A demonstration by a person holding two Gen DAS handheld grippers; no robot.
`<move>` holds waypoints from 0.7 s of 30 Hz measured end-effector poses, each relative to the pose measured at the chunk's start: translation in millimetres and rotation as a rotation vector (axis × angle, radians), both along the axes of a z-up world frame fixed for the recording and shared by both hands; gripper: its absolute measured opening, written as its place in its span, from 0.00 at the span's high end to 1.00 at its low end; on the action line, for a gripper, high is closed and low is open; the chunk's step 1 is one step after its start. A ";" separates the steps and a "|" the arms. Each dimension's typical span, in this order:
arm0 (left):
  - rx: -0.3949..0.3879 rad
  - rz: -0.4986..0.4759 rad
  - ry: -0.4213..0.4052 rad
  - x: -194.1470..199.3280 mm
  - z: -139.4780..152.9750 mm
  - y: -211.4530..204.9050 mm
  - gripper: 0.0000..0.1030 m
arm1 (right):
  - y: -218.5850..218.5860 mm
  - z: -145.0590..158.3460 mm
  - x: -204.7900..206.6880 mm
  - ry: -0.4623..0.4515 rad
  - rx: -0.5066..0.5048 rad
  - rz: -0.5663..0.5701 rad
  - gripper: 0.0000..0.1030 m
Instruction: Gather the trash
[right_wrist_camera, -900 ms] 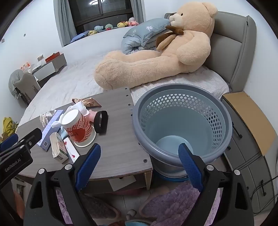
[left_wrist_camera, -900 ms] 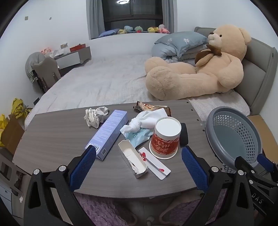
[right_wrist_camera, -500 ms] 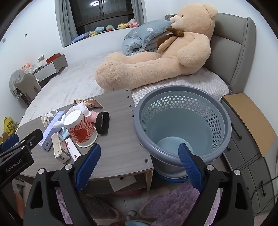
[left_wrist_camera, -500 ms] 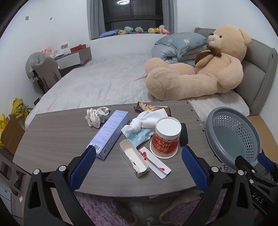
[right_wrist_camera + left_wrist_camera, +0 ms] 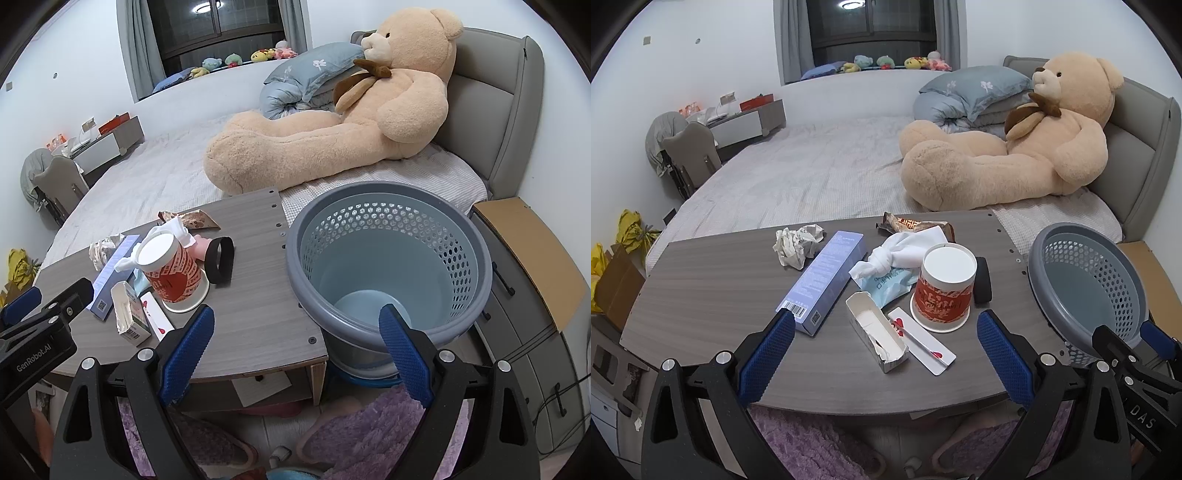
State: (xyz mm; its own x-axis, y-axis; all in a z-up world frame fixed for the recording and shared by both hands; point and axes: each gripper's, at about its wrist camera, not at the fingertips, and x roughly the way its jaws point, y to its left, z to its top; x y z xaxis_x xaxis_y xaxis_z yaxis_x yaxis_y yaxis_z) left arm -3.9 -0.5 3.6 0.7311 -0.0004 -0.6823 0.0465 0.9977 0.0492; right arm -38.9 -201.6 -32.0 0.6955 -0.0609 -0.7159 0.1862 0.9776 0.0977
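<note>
- Left gripper [image 5: 884, 345]: jaws wide, empty, hovering over the desk [image 5: 713, 280] near edge
- Right gripper [image 5: 295, 341]: jaws wide, empty, between desk corner and bin [image 5: 388, 258]
- Trash clusters mid-desk: cup [image 5: 943, 286], box [image 5: 823, 280], carton [image 5: 877, 330], paper ball [image 5: 796, 245]
- Bin stands just beside the desk's right edge, likely for short drops; left desk area is free

table [image 5: 701, 295]: cup [image 5: 943, 286] right of box [image 5: 827, 280] | paper wad [image 5: 796, 245] behind box | basket [image 5: 1086, 280] beside table's right end

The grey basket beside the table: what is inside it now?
Nothing shows inside the grey basket: only its perforated wall and bare floor. The right gripper hides a small near part of the floor.
</note>
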 end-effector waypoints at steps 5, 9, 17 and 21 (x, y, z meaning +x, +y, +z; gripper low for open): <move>0.003 -0.003 0.000 -3.1 -2.1 1.0 0.06 | 0.0 0.0 -0.3 0.000 0.000 0.000 0.16; 0.004 -0.004 0.000 -3.3 -3.6 1.1 0.06 | -0.4 0.1 -0.2 0.000 0.001 0.000 0.16; 0.005 -0.003 0.000 -2.7 -2.8 0.3 0.06 | -0.1 0.0 -0.8 -0.002 0.001 -0.002 0.16; 0.005 -0.003 -0.001 -2.2 -3.6 -0.3 0.06 | 0.3 3.8 -1.7 -0.007 0.002 -0.003 0.16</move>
